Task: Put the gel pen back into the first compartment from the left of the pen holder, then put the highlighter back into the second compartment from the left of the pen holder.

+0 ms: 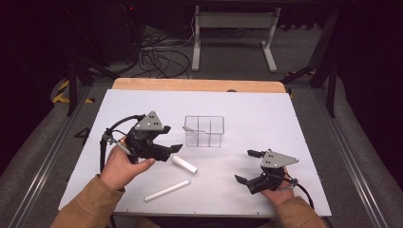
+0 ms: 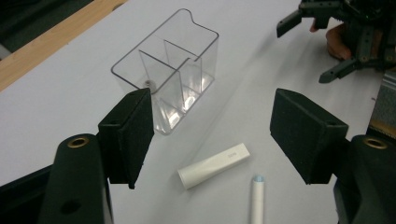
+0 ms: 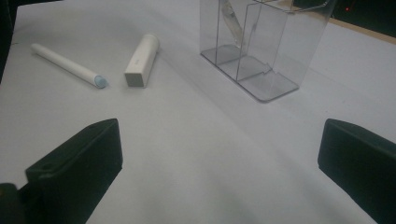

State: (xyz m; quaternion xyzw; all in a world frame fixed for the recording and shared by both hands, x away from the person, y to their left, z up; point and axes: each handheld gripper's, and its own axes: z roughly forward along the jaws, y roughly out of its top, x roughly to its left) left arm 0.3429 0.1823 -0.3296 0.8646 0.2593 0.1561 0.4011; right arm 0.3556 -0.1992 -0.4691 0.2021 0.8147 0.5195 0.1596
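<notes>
Step in hand: the left tool (image 1: 167, 138) hovers over the short white tube (image 1: 184, 164), lining up for a pick; judged from the layout, the loose items are going into the clear divided organiser (image 1: 204, 131).
Left tool: jaws stand well apart with nothing between the pads; the short white tube (image 2: 214, 165) lies on the bench below the gap.
Right tool (image 1: 247, 166): jaws wide open, empty, resting near the front right of the bench (image 1: 266, 109).
Short white tube: flat on the bench, just in front of the organiser and apart from it.
Long white stick (image 1: 167, 190): flat, nearer the front edge, close beside the tube, blue-tipped end (image 2: 257, 179) towards it.
Organiser: upright at mid-bench; one slim item leans in a rear compartment (image 3: 230, 16).
Next move: lower the left tool, straddle the tube across its narrow width, then close.
</notes>
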